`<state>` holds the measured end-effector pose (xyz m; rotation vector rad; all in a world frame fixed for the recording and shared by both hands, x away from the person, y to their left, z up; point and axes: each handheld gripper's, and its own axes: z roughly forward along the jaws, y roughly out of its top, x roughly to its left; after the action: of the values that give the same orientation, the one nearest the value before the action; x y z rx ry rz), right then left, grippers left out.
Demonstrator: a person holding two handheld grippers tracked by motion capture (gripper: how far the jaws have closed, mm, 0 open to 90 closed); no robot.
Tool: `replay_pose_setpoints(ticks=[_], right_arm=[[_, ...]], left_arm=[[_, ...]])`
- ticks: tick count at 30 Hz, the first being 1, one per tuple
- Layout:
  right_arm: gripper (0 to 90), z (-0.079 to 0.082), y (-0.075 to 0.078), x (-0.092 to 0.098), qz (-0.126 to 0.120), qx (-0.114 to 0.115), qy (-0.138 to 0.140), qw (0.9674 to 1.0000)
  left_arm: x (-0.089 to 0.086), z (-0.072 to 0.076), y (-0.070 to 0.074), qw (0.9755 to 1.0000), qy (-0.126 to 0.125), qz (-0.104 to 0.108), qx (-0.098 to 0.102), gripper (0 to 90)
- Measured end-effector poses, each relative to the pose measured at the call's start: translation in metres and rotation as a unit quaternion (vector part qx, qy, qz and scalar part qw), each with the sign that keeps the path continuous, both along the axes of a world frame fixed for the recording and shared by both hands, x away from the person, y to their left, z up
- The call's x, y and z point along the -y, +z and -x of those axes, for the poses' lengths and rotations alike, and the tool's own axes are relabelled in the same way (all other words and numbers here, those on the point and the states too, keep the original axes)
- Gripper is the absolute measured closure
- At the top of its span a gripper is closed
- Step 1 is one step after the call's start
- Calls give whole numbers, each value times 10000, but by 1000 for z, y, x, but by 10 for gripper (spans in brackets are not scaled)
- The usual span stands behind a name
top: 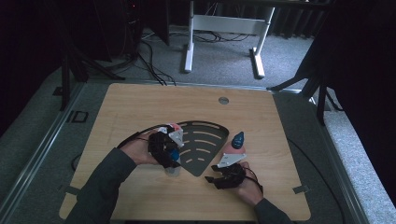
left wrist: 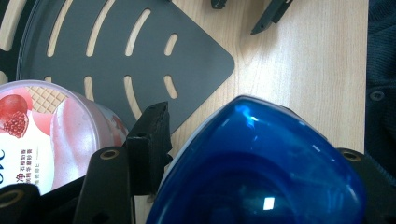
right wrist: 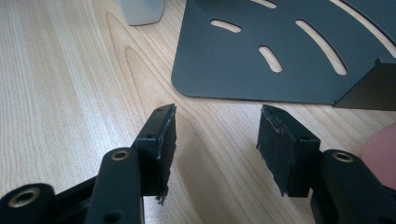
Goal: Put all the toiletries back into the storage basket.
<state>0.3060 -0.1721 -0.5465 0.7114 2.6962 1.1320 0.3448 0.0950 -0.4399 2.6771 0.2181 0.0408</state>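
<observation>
Blue glossy cap (left wrist: 261,163) sits between the jaws of the left gripper (top: 164,148), which are clamped on it; the cap tops a clear bottle (top: 172,169) standing upright on the wooden table (top: 140,102), touching the near tip of the dark slotted tray (top: 205,140); the person's left hand (top: 137,151) holds that gripper from the left. Right gripper (top: 219,175) rests low near the table's front edge, jaws apart with bare wood between them; right hand (top: 250,186) behind it. Just beside the left jaw, a pink-labelled tub (left wrist: 42,135) lies at the tray's rim. Farther off, a second dark-capped bottle (top: 237,142) stands upright by the tray's right corner, near the right gripper.
</observation>
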Motion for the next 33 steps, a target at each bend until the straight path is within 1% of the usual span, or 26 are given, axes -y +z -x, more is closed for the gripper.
replay_pose_setpoints(ticks=[11,15,20,24,27,29,33], right_arm=[[466,0,0,0,9,2,7,10000],[466,0,0,0,9,3,7,10000],[466,0,0,0,1,2,5,10000],[465,0,0,0,8,2,13,10000],[465,0,0,0,4,1,8,10000],[465,0,0,0,6,-1,11,10000],[465,0,-1,-1,9,-5,25,10000]], left_arm=[[0,-1,-2,10000,7,-38,-51,433],[0,-1,-1,10000,42,-32,-32,467],[0,-1,0,9999,88,-50,-56,512],[-1,0,0,10000,52,-51,-59,508],[-2,0,-2,9998,85,-155,-28,483],[-4,0,-2,9998,83,-196,-26,483],[-4,0,-3,9998,85,-167,-60,496]])
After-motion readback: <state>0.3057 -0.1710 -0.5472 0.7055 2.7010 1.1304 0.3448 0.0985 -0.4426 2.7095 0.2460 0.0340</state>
